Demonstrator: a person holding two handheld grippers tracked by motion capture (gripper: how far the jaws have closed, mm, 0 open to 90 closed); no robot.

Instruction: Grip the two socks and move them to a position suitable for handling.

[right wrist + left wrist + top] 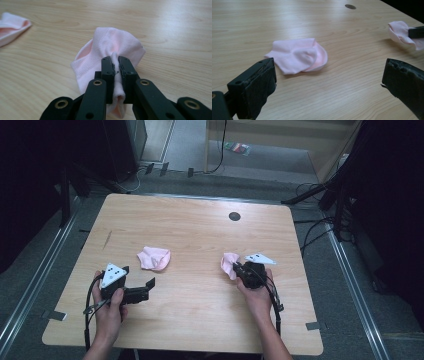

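Note:
Two pink socks lie on the wooden table (200,295). One sock (154,258) (297,55) (11,26) rests flat left of centre. My left gripper (140,285) (329,85) stands open just in front of it, with nothing between its jaws. The other sock (230,265) (112,47) (403,33) is bunched up right of centre. My right gripper (240,269) (116,67) is shut on a fold of this sock, and the cloth bulges out around the closed jaws.
A dark round grommet (234,216) (350,6) sits near the table's far edge. Cables and black stands surround the table on the floor. A person's hands hold both grippers near the front half of the table.

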